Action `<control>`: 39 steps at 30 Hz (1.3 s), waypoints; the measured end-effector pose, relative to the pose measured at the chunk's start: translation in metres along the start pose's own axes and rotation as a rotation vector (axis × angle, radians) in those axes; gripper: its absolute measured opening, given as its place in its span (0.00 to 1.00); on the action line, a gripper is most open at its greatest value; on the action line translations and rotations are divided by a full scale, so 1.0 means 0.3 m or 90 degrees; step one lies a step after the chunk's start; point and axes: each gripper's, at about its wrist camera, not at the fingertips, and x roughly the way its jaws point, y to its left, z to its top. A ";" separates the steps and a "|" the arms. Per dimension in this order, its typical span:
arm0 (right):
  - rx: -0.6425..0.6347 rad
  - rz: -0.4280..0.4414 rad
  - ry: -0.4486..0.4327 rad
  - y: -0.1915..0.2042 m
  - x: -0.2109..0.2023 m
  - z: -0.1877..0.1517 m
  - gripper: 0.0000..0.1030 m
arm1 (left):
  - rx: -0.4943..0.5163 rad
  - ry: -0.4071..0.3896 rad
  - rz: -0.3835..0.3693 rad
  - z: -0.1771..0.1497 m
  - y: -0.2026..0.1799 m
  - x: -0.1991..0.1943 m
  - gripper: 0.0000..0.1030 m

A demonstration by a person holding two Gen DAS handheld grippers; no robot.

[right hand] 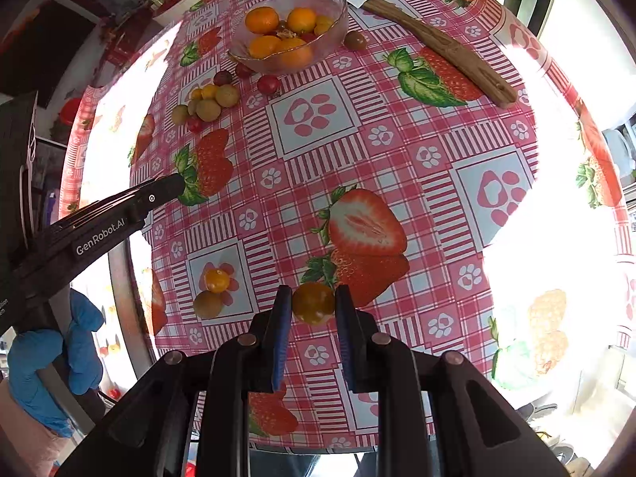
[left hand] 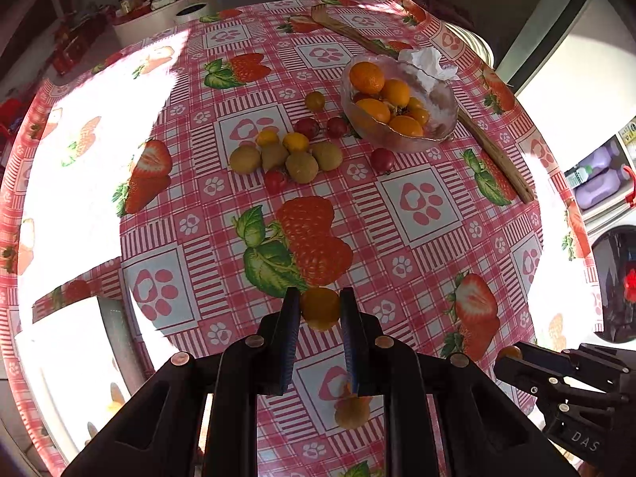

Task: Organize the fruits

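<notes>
My left gripper (left hand: 320,306) is shut on a small yellow-orange tomato (left hand: 320,309), held above the table near its front edge. My right gripper (right hand: 312,304) is shut on another yellow-orange tomato (right hand: 313,303). A glass bowl (left hand: 445,135) holding several oranges (left hand: 366,76) sits far across the table; it also shows in the right wrist view (right hand: 338,20). A cluster of green-brown fruits (left hand: 302,167), yellow tomatoes (left hand: 295,142) and red tomatoes (left hand: 382,159) lies left of the bowl. Two loose fruits (right hand: 216,280) lie near the front left of the table.
The round table has a pink strawberry-print cloth (left hand: 421,202). A long wooden stick (left hand: 501,159) lies behind the bowl beside a crumpled white tissue (left hand: 427,61). One dark tomato (right hand: 355,40) sits right of the bowl. A gloved hand (right hand: 47,361) holds the left gripper's body (right hand: 119,214).
</notes>
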 end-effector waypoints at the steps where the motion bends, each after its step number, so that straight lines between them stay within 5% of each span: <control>1: -0.005 0.000 0.000 0.011 -0.002 0.002 0.23 | -0.009 -0.002 0.000 -0.018 0.011 -0.020 0.21; 22: -0.101 0.017 -0.004 0.197 -0.122 0.007 0.23 | -0.123 -0.046 0.069 -0.257 0.157 -0.312 0.21; 39: -0.209 0.065 0.019 0.183 -0.214 0.002 0.23 | -0.280 -0.055 0.153 -0.456 0.164 -0.493 0.21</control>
